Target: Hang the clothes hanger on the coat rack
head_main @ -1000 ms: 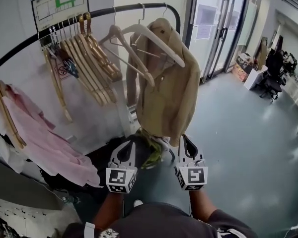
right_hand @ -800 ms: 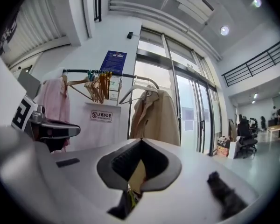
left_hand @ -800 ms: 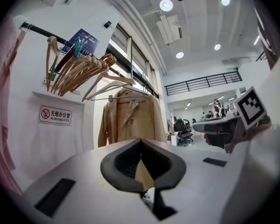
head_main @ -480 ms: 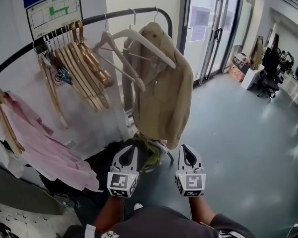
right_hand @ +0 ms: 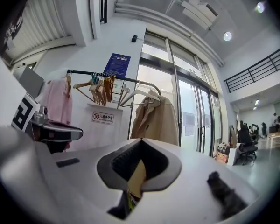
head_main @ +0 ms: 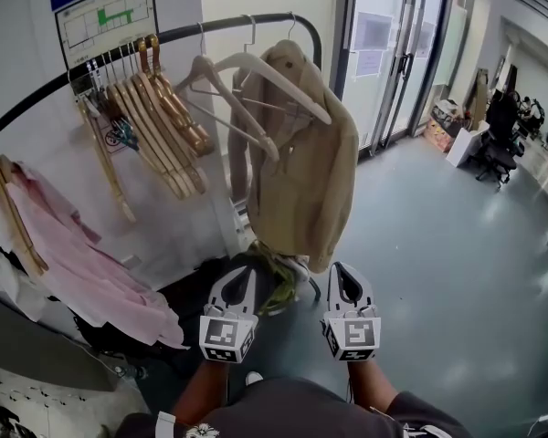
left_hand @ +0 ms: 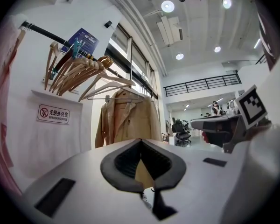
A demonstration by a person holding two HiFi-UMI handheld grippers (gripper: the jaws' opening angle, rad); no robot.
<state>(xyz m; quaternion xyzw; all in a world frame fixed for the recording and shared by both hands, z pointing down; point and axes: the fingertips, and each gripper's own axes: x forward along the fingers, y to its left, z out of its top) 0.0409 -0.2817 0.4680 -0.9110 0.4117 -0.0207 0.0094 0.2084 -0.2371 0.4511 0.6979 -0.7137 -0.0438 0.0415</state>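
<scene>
White wall (head_main: 215,7) stood behind, carrying a blue-headed chart poster (head_main: 103,7) and a small no-smoking sign (left_hand: 53,113). Tall glass doors (head_main: 397,62) were to the right, with paper notices (head_main: 376,30) stuck on the panes. Floor (head_main: 457,272) was grey-blue and glossy, reflecting light. Black office chair (head_main: 495,144) sat far right. Overhead were round recessed ceiling lights (left_hand: 167,6), with a railed upper gallery (left_hand: 200,84) beyond.

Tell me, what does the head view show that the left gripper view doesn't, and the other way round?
Only the head view: the marker cube on the left gripper, seen from above. Only the left gripper view: the ceiling lights overhead. Both: the beige coat and the wooden hangers hanging on the coat rack, and the right gripper, its jaws shut.
</scene>
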